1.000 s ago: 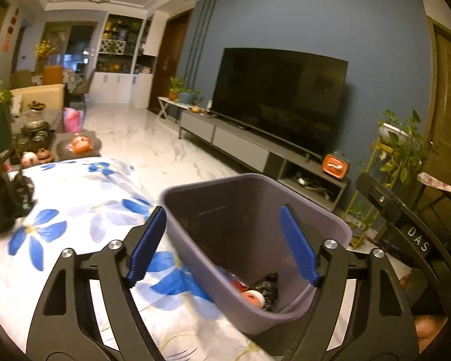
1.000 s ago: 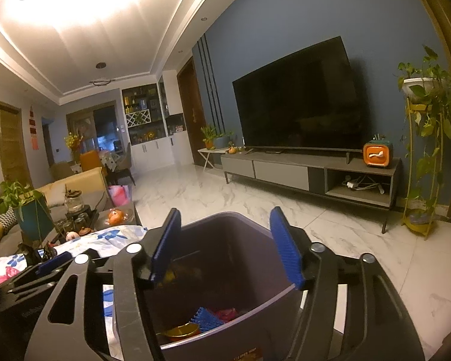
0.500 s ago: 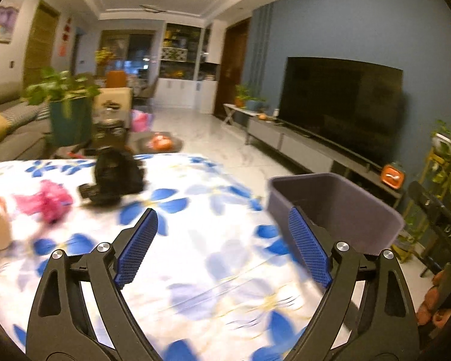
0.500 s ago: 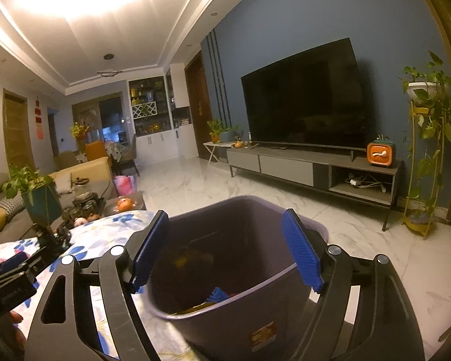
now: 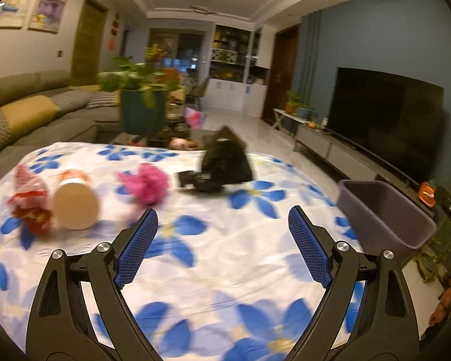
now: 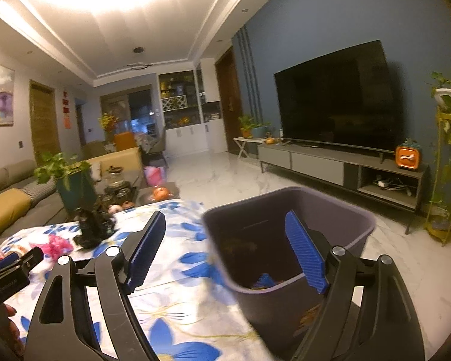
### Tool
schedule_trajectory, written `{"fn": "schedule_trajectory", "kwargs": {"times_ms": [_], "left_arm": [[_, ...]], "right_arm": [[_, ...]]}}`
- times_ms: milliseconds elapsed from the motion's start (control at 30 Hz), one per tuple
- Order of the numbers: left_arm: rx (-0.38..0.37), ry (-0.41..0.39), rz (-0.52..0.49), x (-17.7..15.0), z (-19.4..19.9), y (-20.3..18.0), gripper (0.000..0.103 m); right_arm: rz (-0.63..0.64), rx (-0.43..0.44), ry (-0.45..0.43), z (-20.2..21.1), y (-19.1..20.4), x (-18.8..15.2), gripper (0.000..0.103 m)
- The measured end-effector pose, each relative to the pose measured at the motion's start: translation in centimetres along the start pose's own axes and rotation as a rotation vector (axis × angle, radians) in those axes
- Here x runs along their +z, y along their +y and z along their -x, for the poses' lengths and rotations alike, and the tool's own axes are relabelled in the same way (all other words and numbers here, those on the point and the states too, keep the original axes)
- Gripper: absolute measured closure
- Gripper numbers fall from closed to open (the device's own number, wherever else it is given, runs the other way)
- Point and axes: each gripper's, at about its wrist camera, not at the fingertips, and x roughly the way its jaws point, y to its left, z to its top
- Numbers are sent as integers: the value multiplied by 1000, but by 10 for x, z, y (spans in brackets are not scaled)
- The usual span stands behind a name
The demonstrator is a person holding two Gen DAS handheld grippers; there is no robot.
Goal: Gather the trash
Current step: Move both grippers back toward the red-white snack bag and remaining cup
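A grey-purple bin (image 6: pixel 288 240), open-topped, is seen lower centre-right in the right view, beside the flowered cloth (image 5: pixel 225 255); blurred scraps lie inside it. On the cloth in the left view, a red wrapper (image 5: pixel 30 198) and a tan cup (image 5: pixel 75 201) on its side are seen at left, a pink tuft (image 5: pixel 147 183) at centre and a black crumpled piece (image 5: pixel 222 165) beyond.

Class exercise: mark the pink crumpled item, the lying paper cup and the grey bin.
pink crumpled item (image 5: pixel 148 183), left wrist view, middle of its bulk.
paper cup (image 5: pixel 75 207), left wrist view, its round base.
grey bin (image 6: pixel 288 210), right wrist view, inner far wall.
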Motion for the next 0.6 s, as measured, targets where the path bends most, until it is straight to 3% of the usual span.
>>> {"fn": "schedule_trajectory", "kwargs": {"times_ms": [433,600], "left_arm": [[243,-37,99,2,35,108,16],[300,-37,131,1,42,135,16]], "right_arm": [[60,156,40,-8,75,-10,23],[87,209,62,-12,103,-17,23]]}}
